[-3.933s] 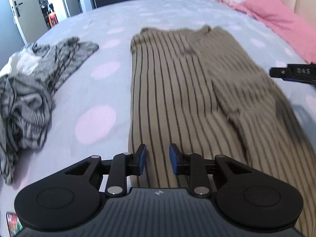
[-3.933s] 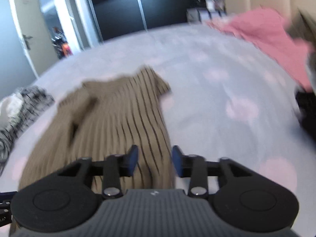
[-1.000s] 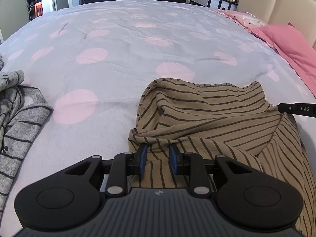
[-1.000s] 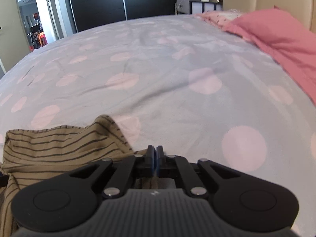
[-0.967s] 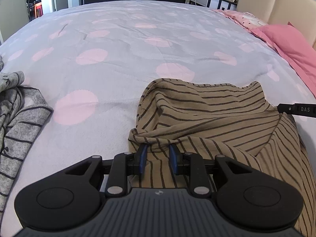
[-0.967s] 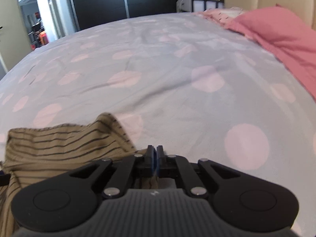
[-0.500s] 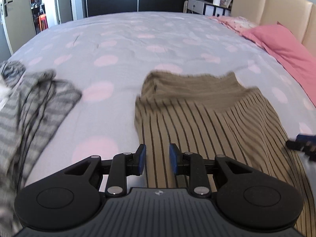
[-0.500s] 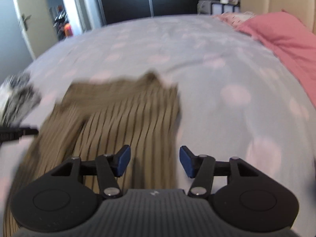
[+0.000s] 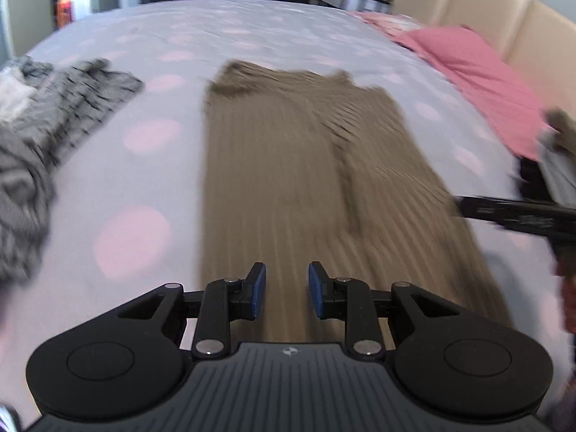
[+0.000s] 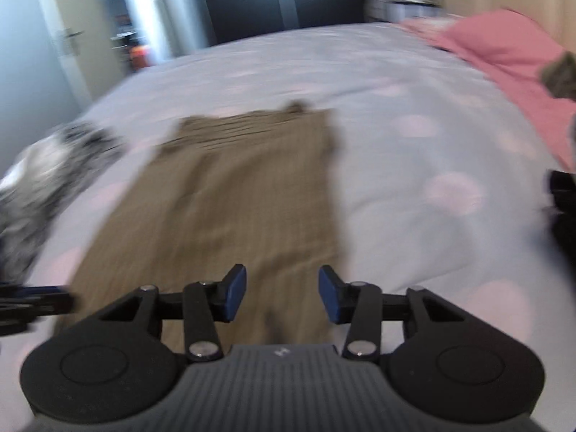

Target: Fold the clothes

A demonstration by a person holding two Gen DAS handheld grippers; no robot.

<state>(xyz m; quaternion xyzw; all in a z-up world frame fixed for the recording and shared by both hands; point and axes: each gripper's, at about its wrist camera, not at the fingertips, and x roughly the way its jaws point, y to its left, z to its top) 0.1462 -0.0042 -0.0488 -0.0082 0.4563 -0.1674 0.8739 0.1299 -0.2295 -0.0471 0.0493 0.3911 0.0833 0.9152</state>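
Note:
A tan garment with dark stripes (image 9: 288,165) lies flat and long on the bed, with a folded flap along its right side; it also shows in the right wrist view (image 10: 230,194). Both views are blurred by motion. My left gripper (image 9: 287,291) is open and empty, above the near end of the garment. My right gripper (image 10: 282,297) is open and empty, above the garment's near right part. The right gripper's finger shows at the right edge of the left wrist view (image 9: 511,212).
The bed has a grey cover with pink dots (image 9: 133,237). A heap of grey striped clothes (image 9: 39,136) lies to the left. Pink pillows (image 9: 478,79) and a beige headboard (image 9: 504,18) are at the right. Dark clothes (image 10: 561,201) lie at the right edge.
One second ago both grippers held the garment's bunched far end. Both have let go, opened, and pulled back toward the near end. The garment now lies flat.

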